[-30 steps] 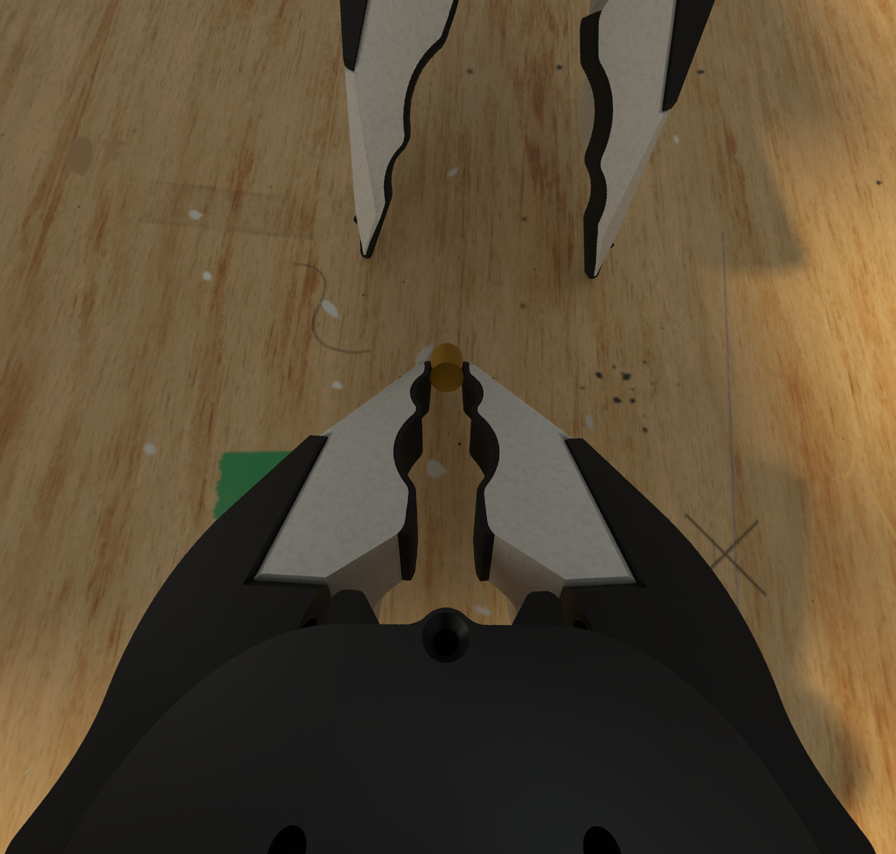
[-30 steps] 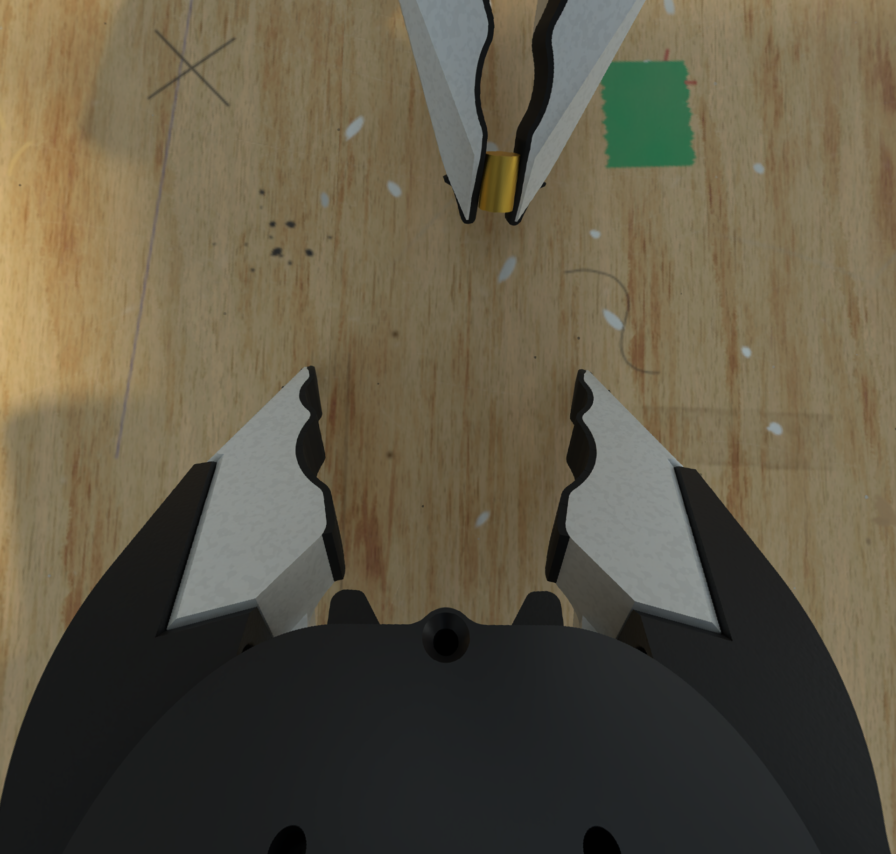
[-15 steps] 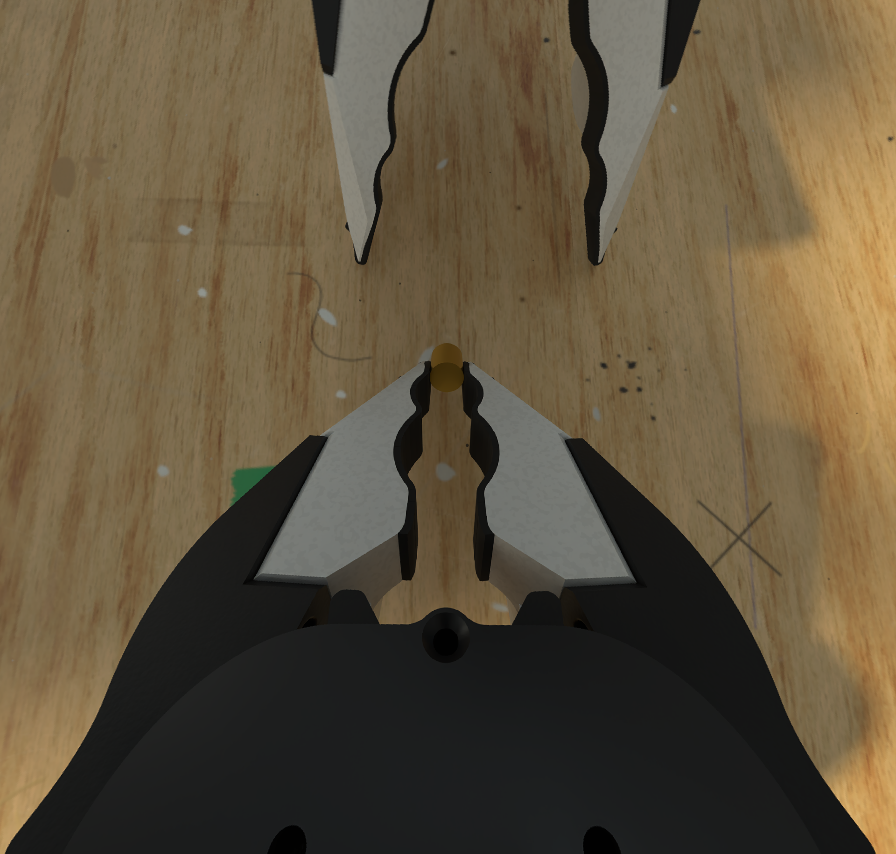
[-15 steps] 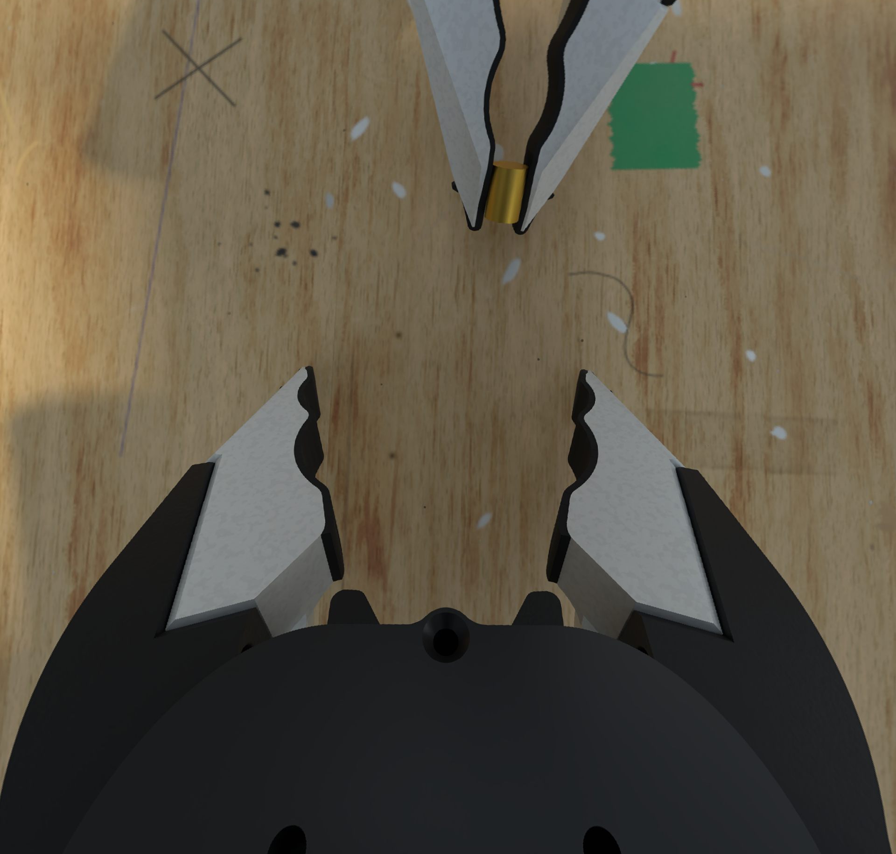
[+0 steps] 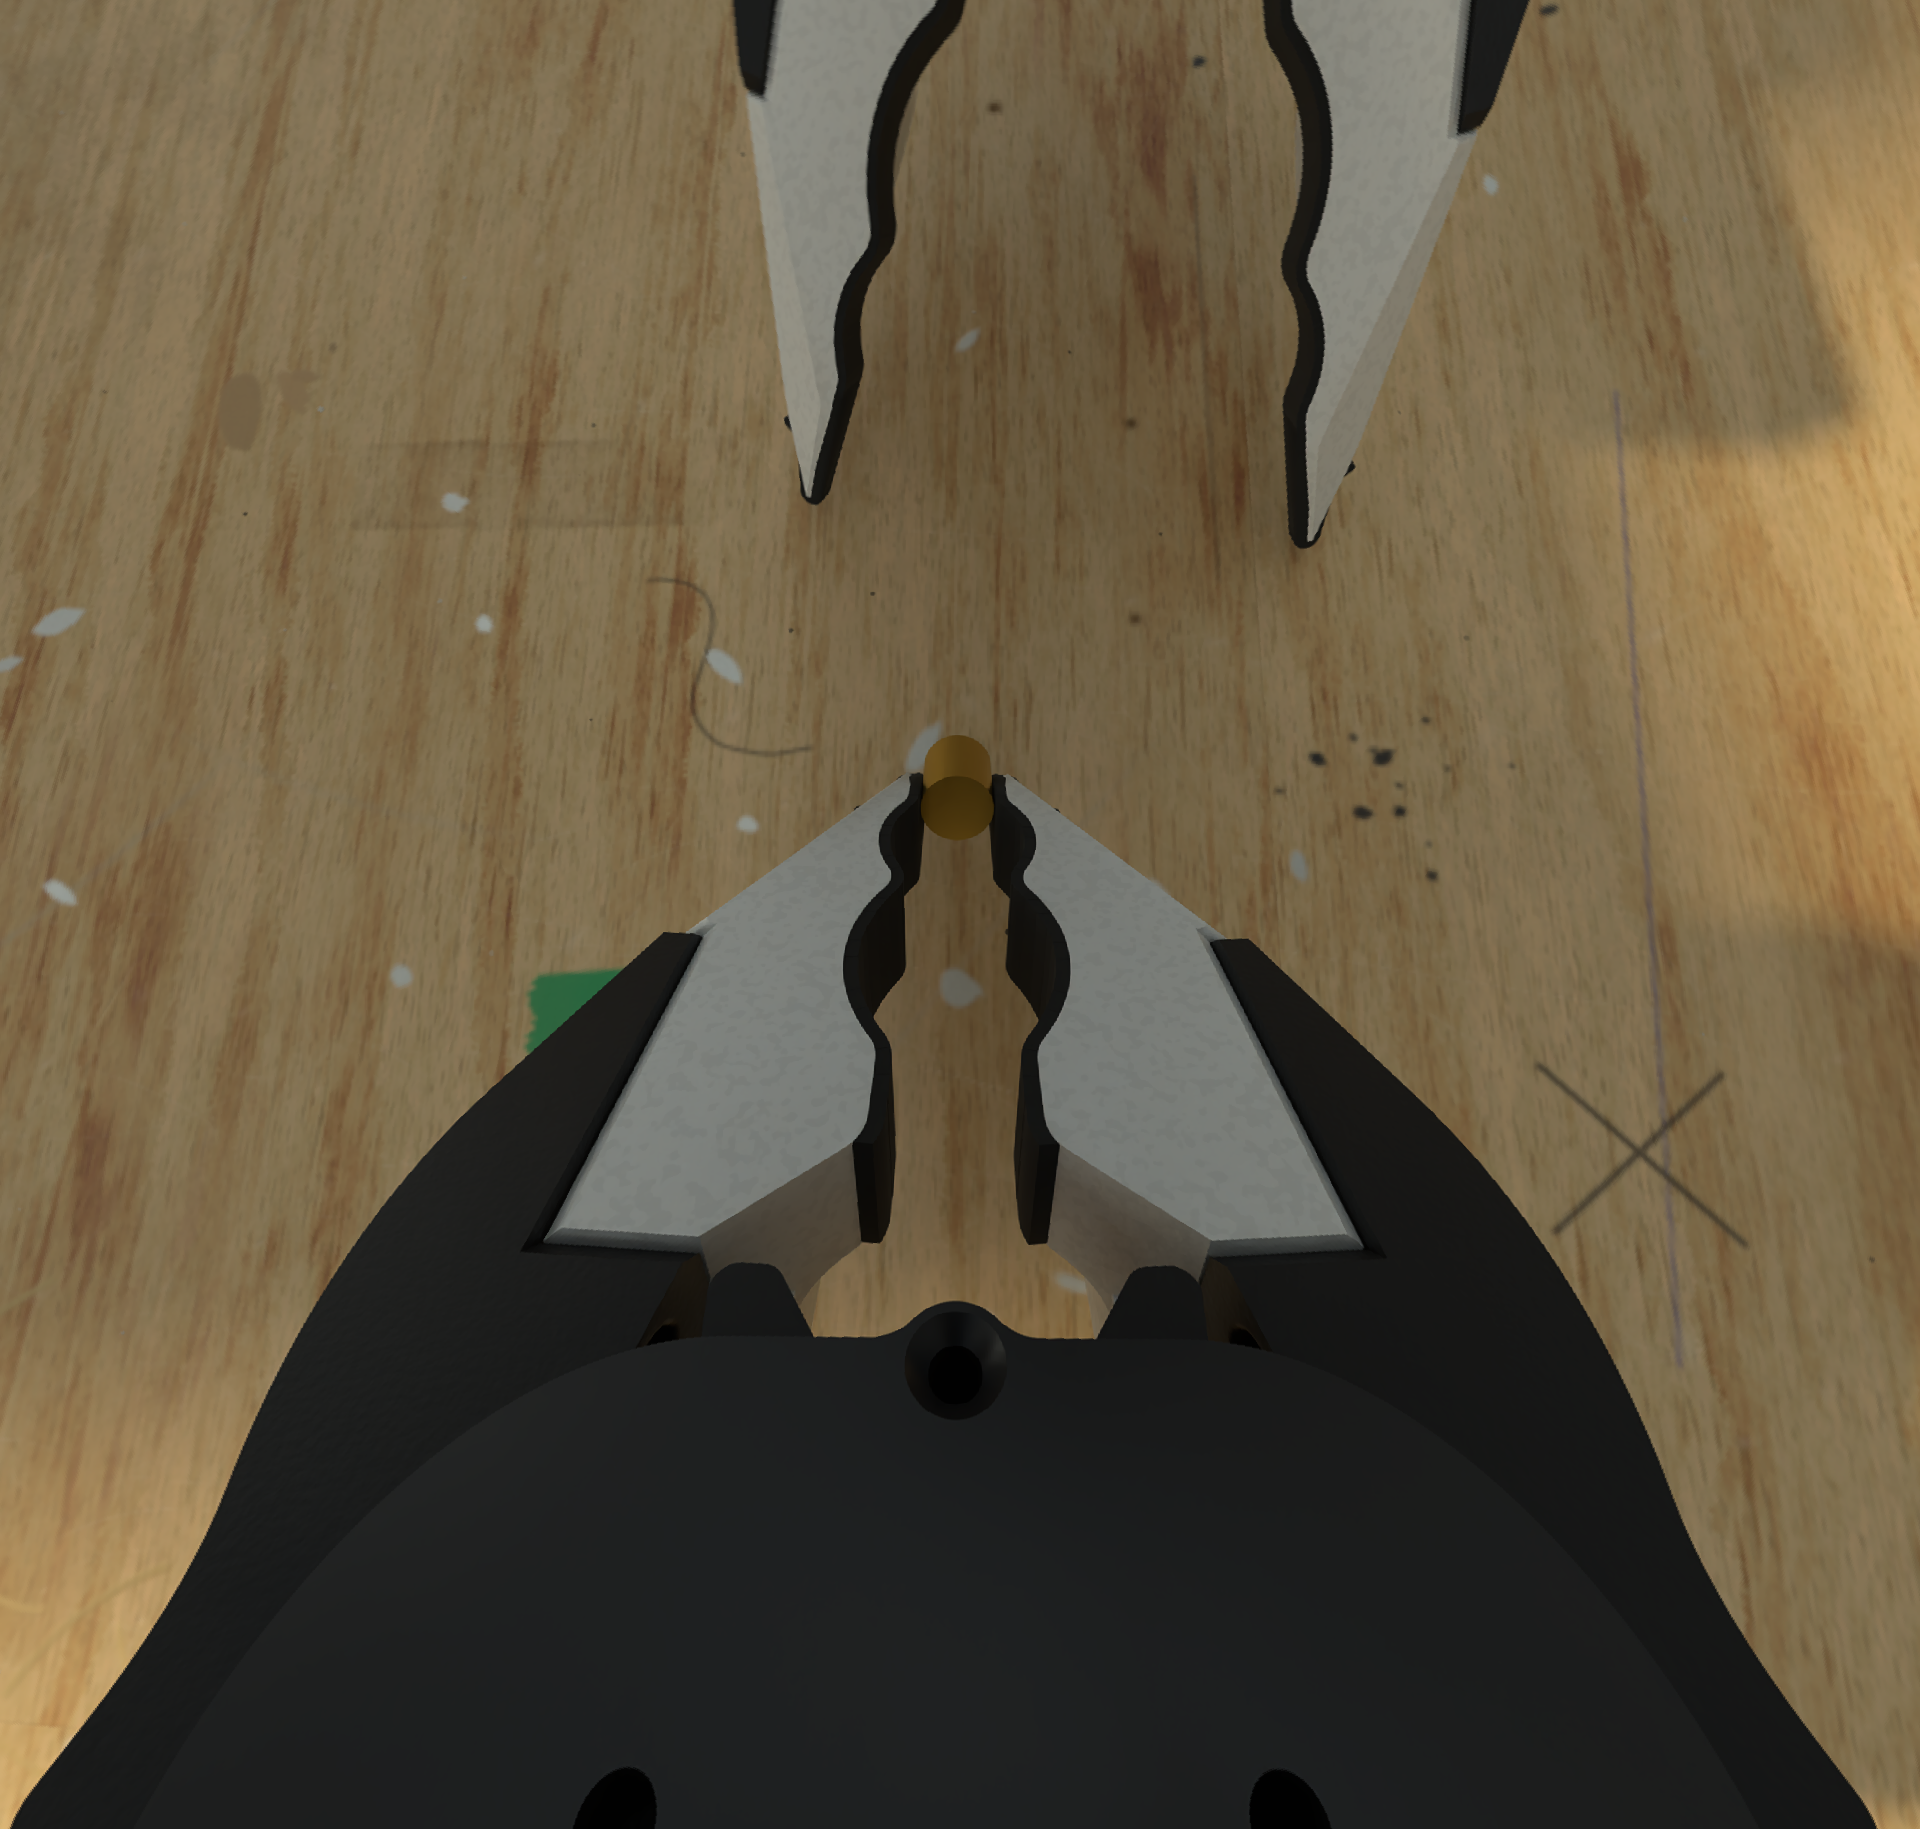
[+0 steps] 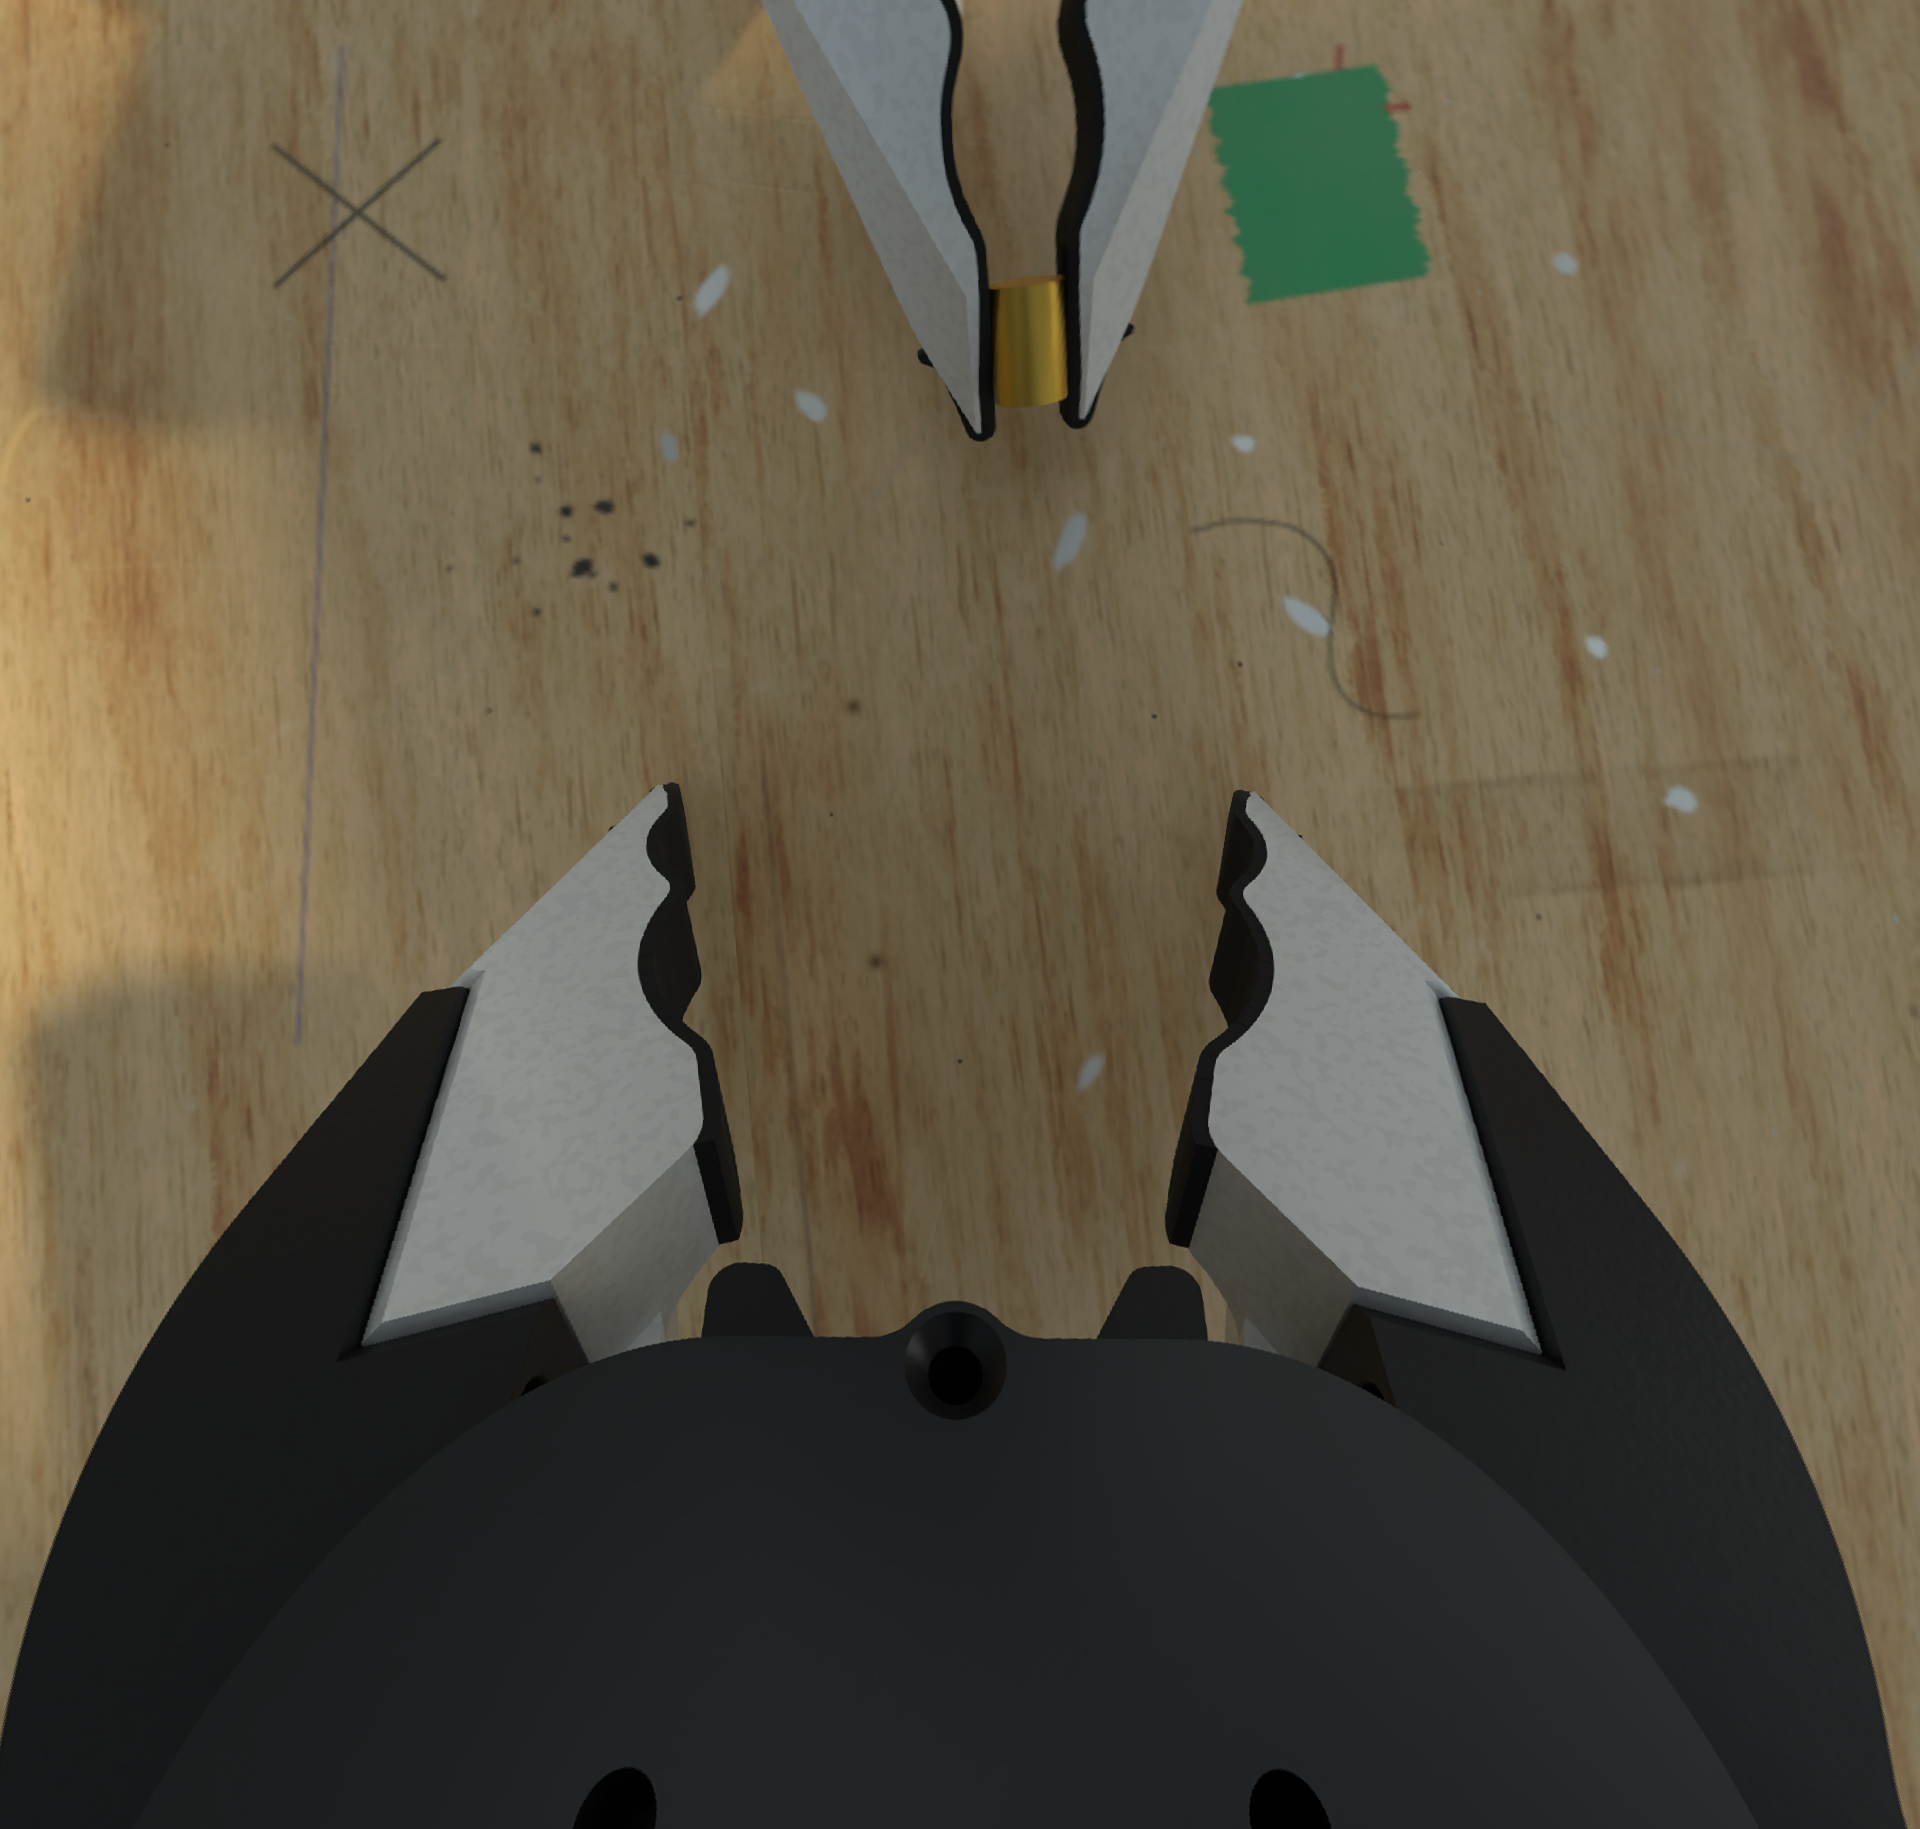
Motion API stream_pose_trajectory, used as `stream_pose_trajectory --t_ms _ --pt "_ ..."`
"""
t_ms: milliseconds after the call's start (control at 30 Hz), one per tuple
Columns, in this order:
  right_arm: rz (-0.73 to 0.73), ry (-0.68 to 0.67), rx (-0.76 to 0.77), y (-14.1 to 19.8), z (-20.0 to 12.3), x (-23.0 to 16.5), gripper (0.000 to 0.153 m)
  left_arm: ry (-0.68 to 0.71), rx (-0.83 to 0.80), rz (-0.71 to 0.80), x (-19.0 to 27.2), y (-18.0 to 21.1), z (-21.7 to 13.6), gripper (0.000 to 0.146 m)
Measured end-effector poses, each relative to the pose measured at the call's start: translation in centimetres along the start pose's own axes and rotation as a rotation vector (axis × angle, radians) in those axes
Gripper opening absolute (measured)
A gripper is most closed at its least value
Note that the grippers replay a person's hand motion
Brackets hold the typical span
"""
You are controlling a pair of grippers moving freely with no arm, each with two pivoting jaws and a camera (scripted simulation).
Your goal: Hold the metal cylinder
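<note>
left gripper (image 5: 956,792) has its jaws clamped on the metal cylinder (image 5: 955,787), pinched right at the very tips. the far view from the right wrist shows the same: cylinder (image 6: 1027,343) upright between the two tips of the left gripper (image 6: 1027,413), just above or on the bench (image 6: 935,636), can't tell which. right gripper (image 6: 954,792) hangs with jaws wide apart, nothing in them, facing the left one and well apart from the cylinder.

risks as i read it:
- grip sits on the last bit of the pads, not in the scalloped recesses further back. smooth round metal on a narrow contact, so any twist or jolt could roll it out forward.
- if the clamp eases even a little, it drops and likely rolls across the bench.
- if the right gripper comes in to help, its tips could knock the cylinder or the left fingers (image 5: 1122,1000) and lever it loose.

materials/shapes: the cylinder is short, brass-gold, polished, with a flat end face towards the left camera. fingers are pale grey with a mottled matte face, tapering to points, and have black wavy-profile pads along the inner edge. gripper bodies are matte black. bench is light wood grain with white paint flecks, dark specks, a pencilled cross (image 5: 1647,1156) and a ragged-edged green tape patch (image 6: 1317,184).
</note>
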State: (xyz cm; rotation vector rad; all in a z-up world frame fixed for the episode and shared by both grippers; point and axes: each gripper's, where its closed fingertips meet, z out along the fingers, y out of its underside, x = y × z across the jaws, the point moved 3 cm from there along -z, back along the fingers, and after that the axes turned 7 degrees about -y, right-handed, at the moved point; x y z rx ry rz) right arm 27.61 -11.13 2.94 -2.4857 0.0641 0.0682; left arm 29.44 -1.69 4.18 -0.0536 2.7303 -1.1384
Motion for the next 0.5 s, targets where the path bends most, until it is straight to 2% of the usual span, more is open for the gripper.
stream_pose_trajectory --t_ms 500 --pt "-0.114 -0.112 -0.045 -0.43 0.38 0.34 0.101 0.068 -0.051 0.168 -0.13 -0.25 0.06 0.012"
